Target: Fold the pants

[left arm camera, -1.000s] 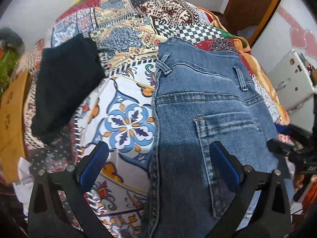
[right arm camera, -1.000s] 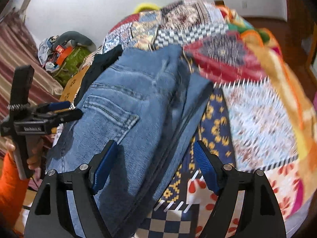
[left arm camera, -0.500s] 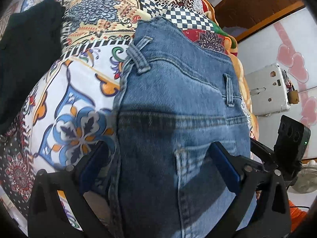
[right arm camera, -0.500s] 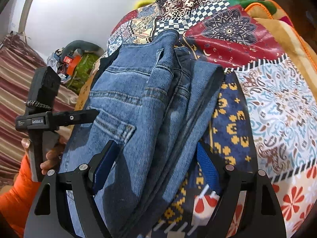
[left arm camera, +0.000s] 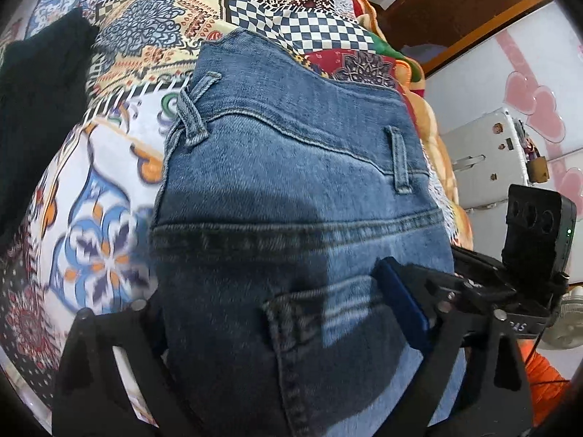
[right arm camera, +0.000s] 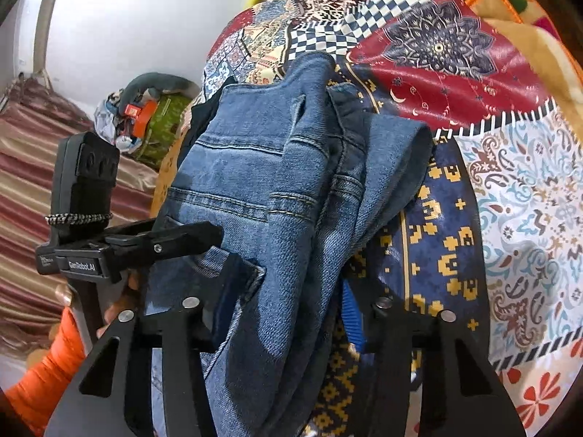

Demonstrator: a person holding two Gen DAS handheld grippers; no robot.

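Folded blue jeans [left arm camera: 291, 189] lie on a patchwork bedspread [left arm camera: 102, 218], waistband away from me, back pocket near me. My left gripper [left arm camera: 277, 324] is open and straddles the jeans' near left edge; its left finger is hidden under the denim, its right blue pad [left arm camera: 400, 306] rests on top. In the right wrist view the jeans [right arm camera: 269, 189] are stacked in layers. My right gripper [right arm camera: 280, 313] is open astride their right edge, one blue pad [right arm camera: 351, 318] showing. The left gripper [right arm camera: 145, 244] shows there, reaching in from the left.
A black garment [left arm camera: 40, 98] lies on the bedspread left of the jeans. A white box with a padlock [left arm camera: 499, 160] and a wooden door [left arm camera: 455, 11] stand at the right. A striped cloth [right arm camera: 32, 189] and a green bag [right arm camera: 164, 127] are beyond the bed.
Both grippers have moved forward and down onto the jeans. The denim now fills the gap between each pair of fingers. The jeans have not visibly shifted.
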